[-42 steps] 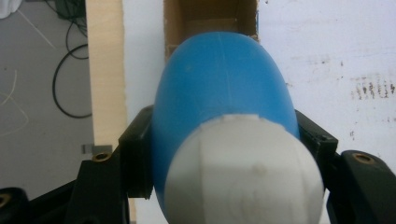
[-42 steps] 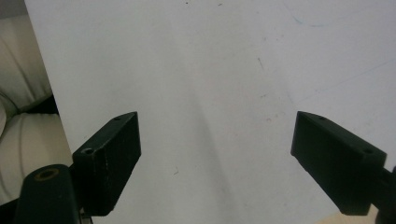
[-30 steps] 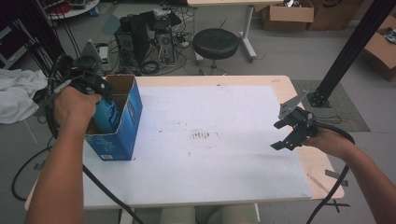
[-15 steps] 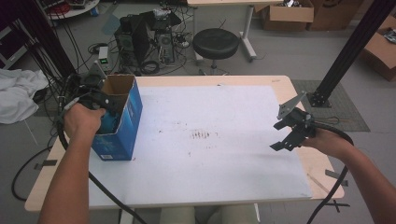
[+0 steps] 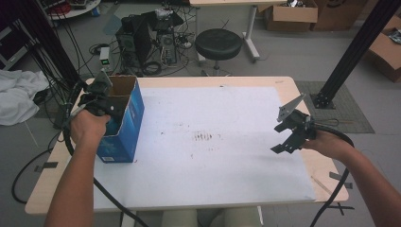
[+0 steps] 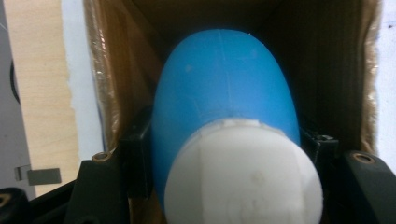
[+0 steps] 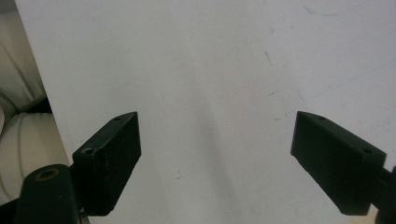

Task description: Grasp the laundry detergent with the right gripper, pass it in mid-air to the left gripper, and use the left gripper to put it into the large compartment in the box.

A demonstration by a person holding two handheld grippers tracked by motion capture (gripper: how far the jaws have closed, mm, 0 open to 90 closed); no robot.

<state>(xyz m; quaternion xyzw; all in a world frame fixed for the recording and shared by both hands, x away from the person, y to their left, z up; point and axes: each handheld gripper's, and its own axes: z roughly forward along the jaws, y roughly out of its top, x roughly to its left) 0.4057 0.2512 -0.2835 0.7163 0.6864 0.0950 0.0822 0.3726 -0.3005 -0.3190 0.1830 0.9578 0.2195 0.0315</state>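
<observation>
Since a second ago the left gripper [image 5: 106, 105] has sunk from above the box rim down into the open top of the blue cardboard box [image 5: 124, 124], carrying the blue bottle [image 6: 224, 107] with it, while the right gripper [image 5: 289, 137] has kept its place. The bottle, blue-bodied with a white cap [image 6: 243, 175], now sits inside the box, between its brown inner walls, clamped at its sides by the left gripper's black jaws just behind the cap. In the high view the person's left hand [image 5: 87, 127] rests at the box's left rim and the bottle itself is hidden by hand and gripper. The box stands upright at the table's [image 5: 156, 198] left edge, on the white sheet [image 5: 213, 161] that covers most of the wooden top. Well apart, near the right edge, the right gripper hovers over the sheet with its jaws spread wide and nothing between them. Beyond the table stand a black stool [image 5: 218, 43] and a computer tower [image 5: 142, 38] among cables.
</observation>
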